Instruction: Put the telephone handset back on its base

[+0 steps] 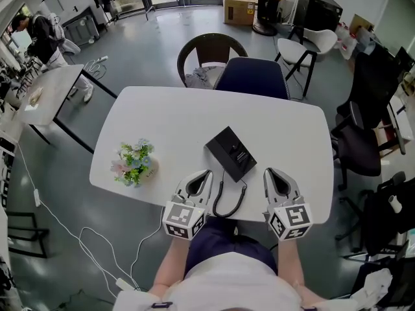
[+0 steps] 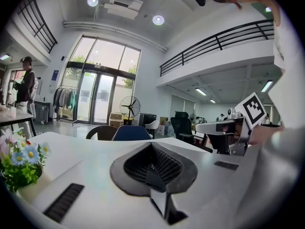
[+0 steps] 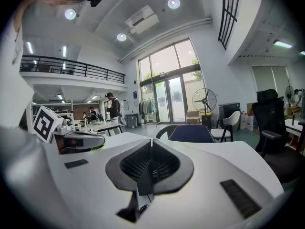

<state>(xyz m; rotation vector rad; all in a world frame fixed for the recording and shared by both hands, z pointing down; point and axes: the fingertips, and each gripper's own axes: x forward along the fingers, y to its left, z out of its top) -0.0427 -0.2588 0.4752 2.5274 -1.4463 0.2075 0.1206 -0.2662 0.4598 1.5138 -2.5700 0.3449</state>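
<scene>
Left gripper (image 1: 202, 177) and right gripper (image 1: 272, 175) we hold closed on nothing (jaws pressed together) beside the cord (image 1: 218, 199), off the telephone (image 1: 231, 153), since nothing looks left to place.

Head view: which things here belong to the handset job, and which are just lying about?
Belongs to the job:
- telephone
- coiled cord
- left gripper, shut and empty
- right gripper, shut and empty

Just lying about:
- flower pot on the table
- blue chair
- brown chair
</scene>
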